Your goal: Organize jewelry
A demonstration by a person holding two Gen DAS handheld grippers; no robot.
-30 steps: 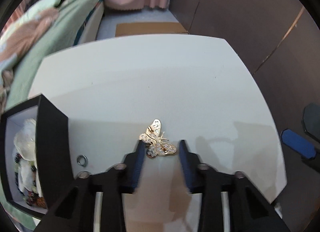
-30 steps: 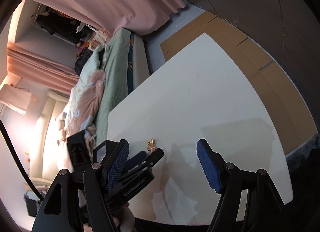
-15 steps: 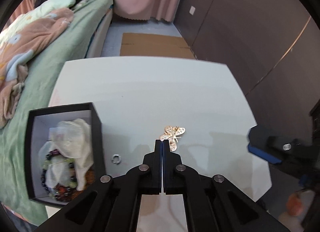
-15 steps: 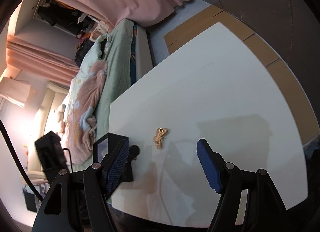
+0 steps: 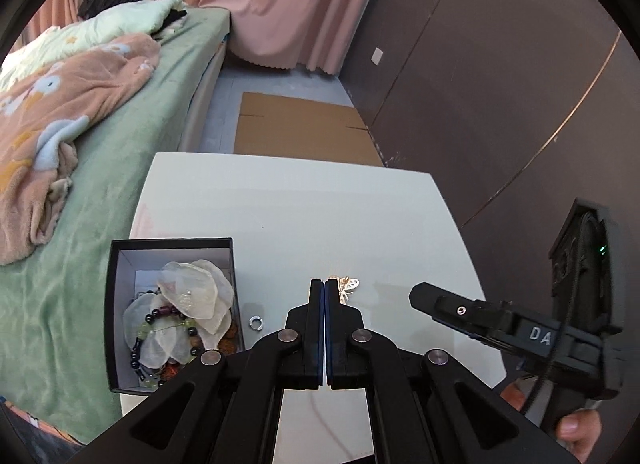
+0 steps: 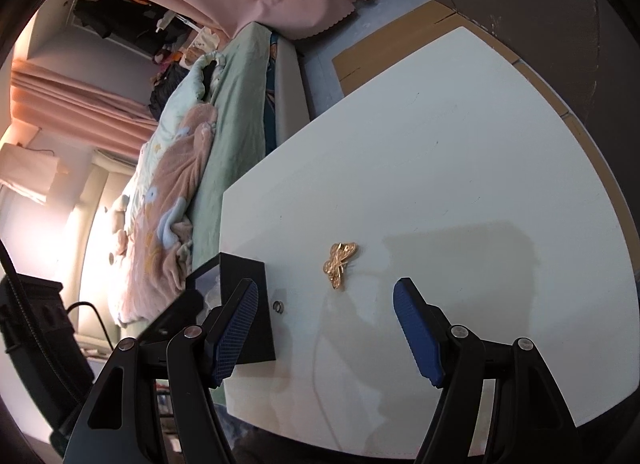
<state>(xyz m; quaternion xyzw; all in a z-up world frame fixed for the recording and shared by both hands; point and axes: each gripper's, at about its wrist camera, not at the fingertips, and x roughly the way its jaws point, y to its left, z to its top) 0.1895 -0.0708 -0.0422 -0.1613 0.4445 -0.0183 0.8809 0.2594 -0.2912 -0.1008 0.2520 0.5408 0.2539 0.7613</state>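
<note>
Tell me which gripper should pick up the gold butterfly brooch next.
Right, probably. The right gripper is open and the butterfly brooch lies on the table just ahead of its gap. The left gripper is shut, empty, beside the brooch.

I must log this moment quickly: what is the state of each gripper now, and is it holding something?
Left gripper: jaws closed, holding nothing; the gold butterfly brooch lies on the white table.
Right gripper: jaws open, empty.

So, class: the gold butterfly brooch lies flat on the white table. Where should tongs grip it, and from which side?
Probably from above, pinching across the narrow body of the butterfly brooch, between the wings. It lies flat on the table, so no edge stands up for a sideways grip.
</note>
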